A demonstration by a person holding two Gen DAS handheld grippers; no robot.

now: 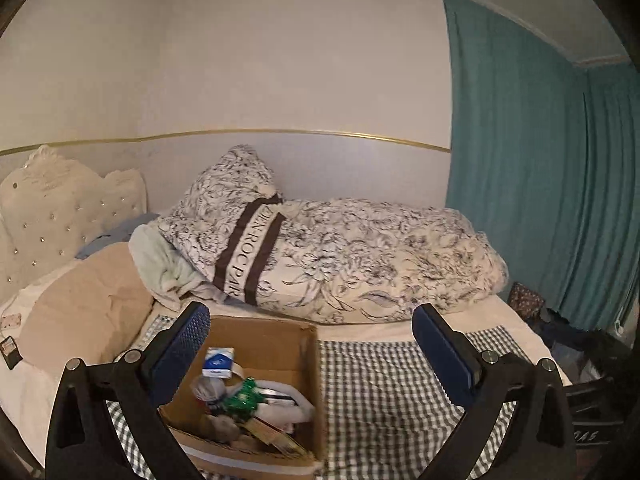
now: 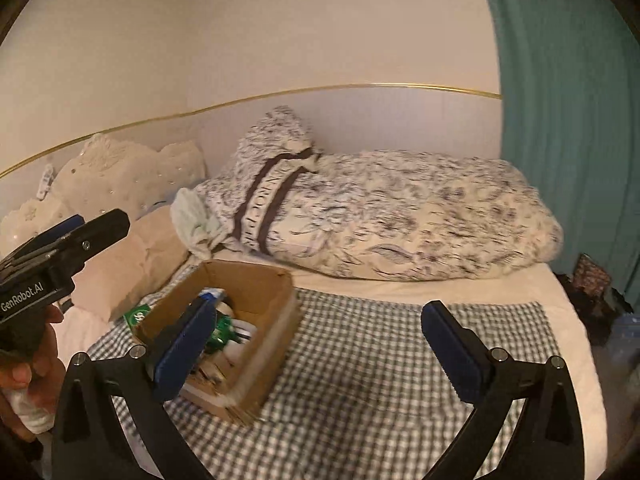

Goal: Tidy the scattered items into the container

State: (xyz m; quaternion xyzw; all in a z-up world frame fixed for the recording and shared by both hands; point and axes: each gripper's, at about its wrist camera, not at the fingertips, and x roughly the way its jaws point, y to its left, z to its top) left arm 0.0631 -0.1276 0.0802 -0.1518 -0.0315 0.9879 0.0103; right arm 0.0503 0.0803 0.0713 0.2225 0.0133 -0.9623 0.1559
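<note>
A brown cardboard box (image 1: 308, 364) stands on a grey checked cloth (image 1: 380, 380) on the bed. Inside lie a small blue-and-white carton (image 1: 218, 362), a green packet (image 1: 242, 396) and several other small items. My left gripper (image 1: 312, 354) is open and empty, held above the box's right side. In the right wrist view the box (image 2: 276, 320) sits at lower left, and my right gripper (image 2: 316, 344) is open and empty just right of it. A green item (image 2: 138, 316) lies on the cloth beside the box's left wall. The left gripper's body (image 2: 60, 252) shows at far left.
A folded floral duvet (image 1: 340, 256) and pillows (image 1: 80, 300) lie at the back of the bed against the wall. A padded headboard (image 1: 52, 208) is at left. A teal curtain (image 1: 540, 160) hangs at right, with dark clutter (image 1: 580, 344) below it past the bed edge.
</note>
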